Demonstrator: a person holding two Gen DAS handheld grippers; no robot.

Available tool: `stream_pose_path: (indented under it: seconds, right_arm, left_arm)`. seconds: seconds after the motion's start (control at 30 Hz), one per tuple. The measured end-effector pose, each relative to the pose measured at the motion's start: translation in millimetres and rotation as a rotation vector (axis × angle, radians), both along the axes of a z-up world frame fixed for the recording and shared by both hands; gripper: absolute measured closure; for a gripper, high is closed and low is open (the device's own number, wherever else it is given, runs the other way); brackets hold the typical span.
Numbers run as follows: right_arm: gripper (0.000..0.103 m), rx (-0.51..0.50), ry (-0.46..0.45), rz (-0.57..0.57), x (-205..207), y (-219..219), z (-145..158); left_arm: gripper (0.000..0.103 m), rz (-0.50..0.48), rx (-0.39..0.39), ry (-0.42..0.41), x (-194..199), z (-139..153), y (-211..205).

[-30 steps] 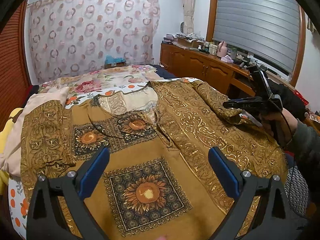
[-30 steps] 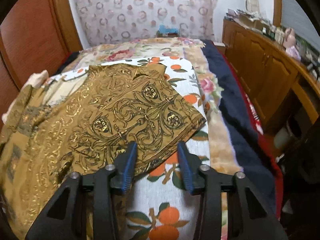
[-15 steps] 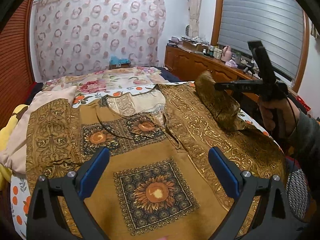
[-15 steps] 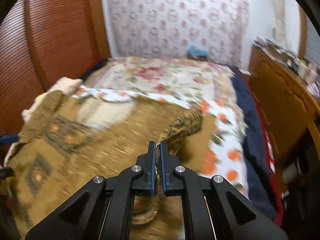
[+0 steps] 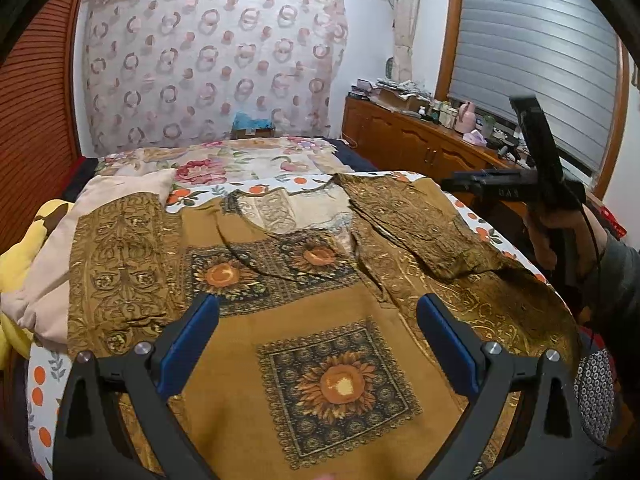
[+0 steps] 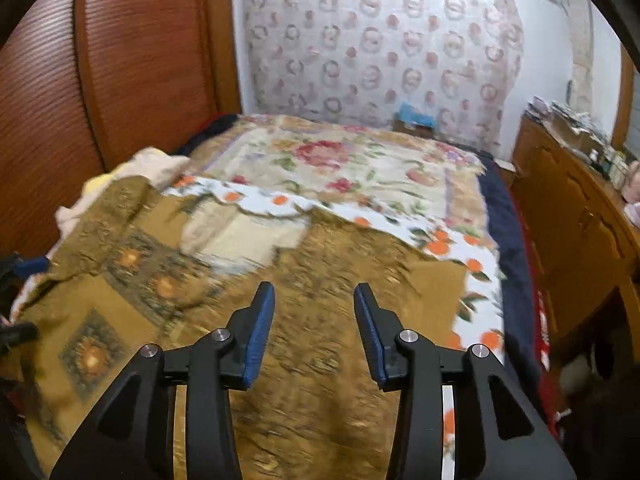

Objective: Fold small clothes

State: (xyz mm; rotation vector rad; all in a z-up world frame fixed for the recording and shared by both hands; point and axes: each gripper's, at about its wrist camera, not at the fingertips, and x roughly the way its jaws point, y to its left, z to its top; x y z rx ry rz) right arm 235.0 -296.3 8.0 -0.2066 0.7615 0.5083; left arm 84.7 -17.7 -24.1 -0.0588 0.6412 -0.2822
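Shirt fold: right sleeve in; rest pending

Brown shirt (image 5: pixel 304 344) laid flat on bed (image 6: pixel 360 160); right sleeve (image 5: pixel 416 224) seen folded inward; left sleeve (image 5: pixel 116 256) unfolded; left gripper (image 5: pixel 318 332) and right gripper (image 6: pixel 314 324) both held apart, empty.

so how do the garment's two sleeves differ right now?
The right sleeve is folded in over the top's chest, angled and rumpled. The left sleeve still lies spread out flat to the side, partly over a beige cloth. Both share the same gold scroll pattern, and neither is held: the left tool and right tool are open.
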Motion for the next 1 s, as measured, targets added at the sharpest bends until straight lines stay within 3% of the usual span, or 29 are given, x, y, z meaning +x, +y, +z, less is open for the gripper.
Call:
stream_pose_path:
  seconds: [0.6, 1.0]
  right_arm:
    - [0.054, -0.114, 0.107, -0.091, 40, -21, -68]
    - [0.050, -0.085, 0.114, -0.097, 38, -26, -70]
  left_arm:
    - [0.003, 0.150, 0.029, 0.045, 53, -3, 87]
    - [0.003, 0.280, 0.053, 0.120, 96, -23, 145]
